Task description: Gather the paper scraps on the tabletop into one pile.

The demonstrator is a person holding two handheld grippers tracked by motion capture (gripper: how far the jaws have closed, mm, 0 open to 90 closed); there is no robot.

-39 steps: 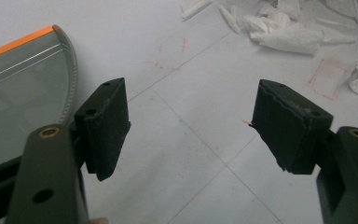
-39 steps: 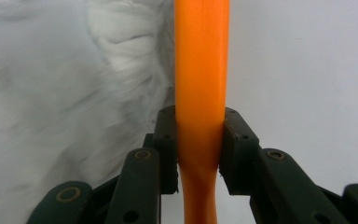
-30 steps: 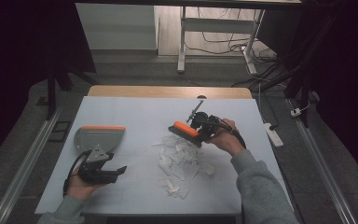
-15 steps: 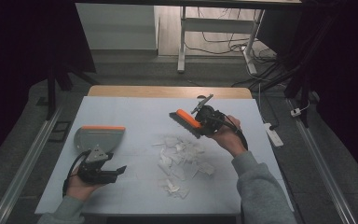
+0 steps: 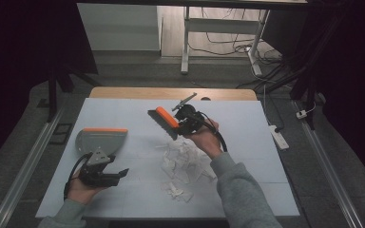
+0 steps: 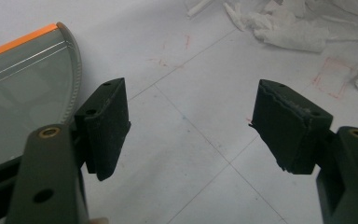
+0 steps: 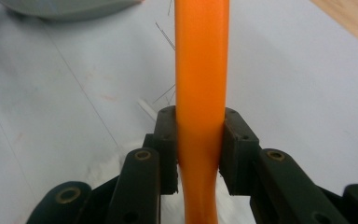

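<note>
1. The high view looks forward and down from above the near edge of the table point(image 5: 123, 107), far enough to take in the whole top and the floor beyond.
2. The left gripper view sits low and close, facing across the table; the dustpan point(image 6: 23, 88) is at frame left and the paper scraps point(image 6: 284, 28) at upper right, both shared with the high view.
3. The right gripper view looks very closely along the brush point(image 7: 200, 70), with the tabletop behind.

Orange-backed brush point(image 5: 163, 121) lifted, tilted above the white paper scraps point(image 5: 183, 161) (perhaps torn tissue) strewn mid-table.
</note>
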